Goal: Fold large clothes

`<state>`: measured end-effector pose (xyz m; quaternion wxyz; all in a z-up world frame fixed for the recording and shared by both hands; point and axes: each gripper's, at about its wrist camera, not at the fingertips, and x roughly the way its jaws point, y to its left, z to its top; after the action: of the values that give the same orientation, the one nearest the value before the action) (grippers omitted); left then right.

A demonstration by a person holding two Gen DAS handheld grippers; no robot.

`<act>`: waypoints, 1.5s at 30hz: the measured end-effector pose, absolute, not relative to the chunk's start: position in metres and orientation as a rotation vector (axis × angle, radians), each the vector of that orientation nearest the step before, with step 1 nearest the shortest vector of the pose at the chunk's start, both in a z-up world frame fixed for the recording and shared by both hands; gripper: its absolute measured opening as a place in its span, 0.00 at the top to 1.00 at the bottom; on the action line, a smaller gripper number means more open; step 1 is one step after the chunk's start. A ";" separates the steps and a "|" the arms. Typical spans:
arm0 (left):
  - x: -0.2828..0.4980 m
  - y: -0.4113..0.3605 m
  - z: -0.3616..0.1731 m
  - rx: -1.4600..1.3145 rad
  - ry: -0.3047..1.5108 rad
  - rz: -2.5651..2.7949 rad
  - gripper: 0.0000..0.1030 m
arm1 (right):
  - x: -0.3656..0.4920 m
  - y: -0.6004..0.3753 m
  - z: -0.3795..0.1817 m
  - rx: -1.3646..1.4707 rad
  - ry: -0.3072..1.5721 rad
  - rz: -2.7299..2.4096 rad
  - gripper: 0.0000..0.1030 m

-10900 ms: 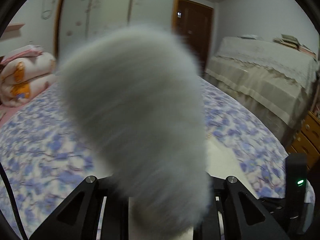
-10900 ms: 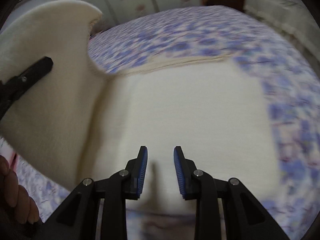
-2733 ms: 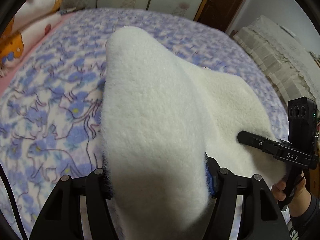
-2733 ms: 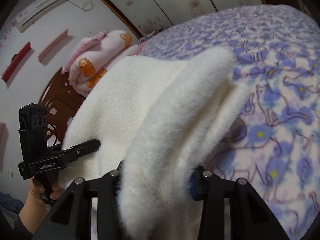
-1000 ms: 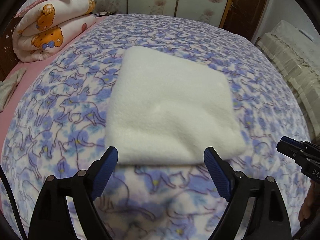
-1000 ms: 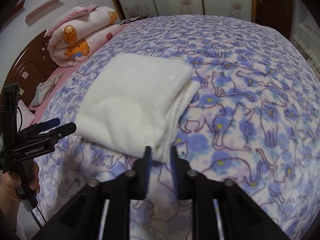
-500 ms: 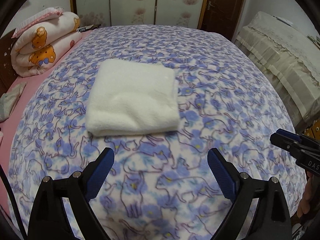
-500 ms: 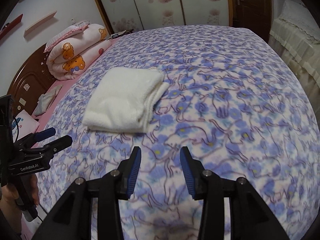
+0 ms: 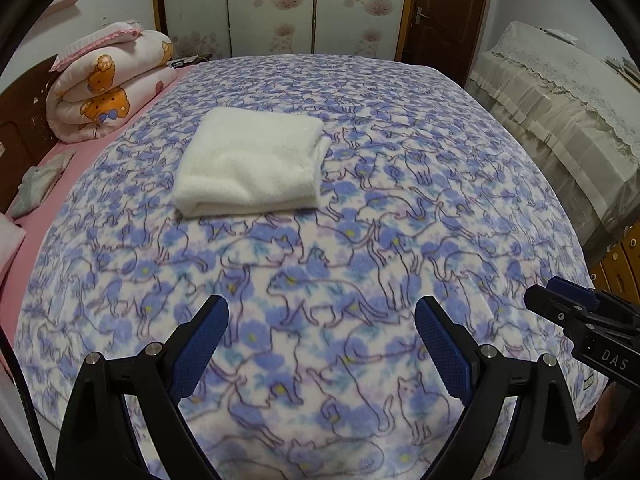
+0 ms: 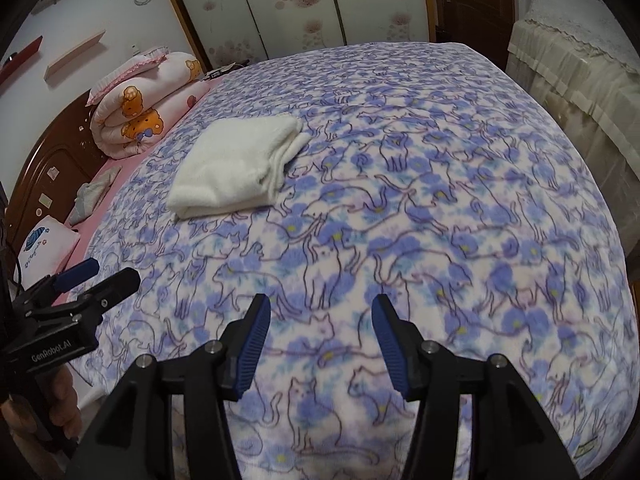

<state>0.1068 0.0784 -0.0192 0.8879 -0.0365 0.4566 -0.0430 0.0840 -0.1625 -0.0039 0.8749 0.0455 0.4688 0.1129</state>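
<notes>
**Readable lettering in view**

Two markings can be read, both in white capitals or mixed letters on black claw bodies. In the left wrist view, the right claw (image 9: 560, 300) enters from the right edge, and the side of its body carries the letters "DAS". In the right wrist view, the left claw (image 10: 100, 280) enters from the left edge, and the side of its body reads "GenRobot.AI". A white pillow (image 10: 44, 248) at the bed's pink edge bears a blue drawing with a line of script beneath it, too small and tilted to make out.
</notes>
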 end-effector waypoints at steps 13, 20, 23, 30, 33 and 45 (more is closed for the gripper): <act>0.043 0.055 -0.028 -0.112 0.966 -0.060 0.09 | 0.021 -0.177 -0.012 0.159 0.973 0.207 0.48; 0.024 0.045 -0.018 -0.097 0.962 -0.076 0.09 | 0.003 -0.172 -0.008 0.130 0.961 0.206 0.48; 0.019 0.042 -0.015 -0.086 0.961 -0.073 0.09 | -0.003 -0.171 -0.005 0.116 0.949 0.203 0.48; 0.013 0.038 -0.012 -0.071 0.954 -0.065 0.09 | -0.011 -0.166 0.003 0.079 0.915 0.199 0.48; 0.011 0.037 -0.011 -0.061 0.947 -0.060 0.09 | -0.012 -0.165 0.004 0.080 0.913 0.201 0.48; 0.006 0.035 -0.009 -0.056 0.951 -0.059 0.09 | -0.018 -0.164 0.008 0.062 0.906 0.184 0.48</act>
<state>0.0063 0.0348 -0.0093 0.8882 -0.0270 0.4578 -0.0284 -0.0175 -0.1636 0.0076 0.8947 0.0301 0.4369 0.0885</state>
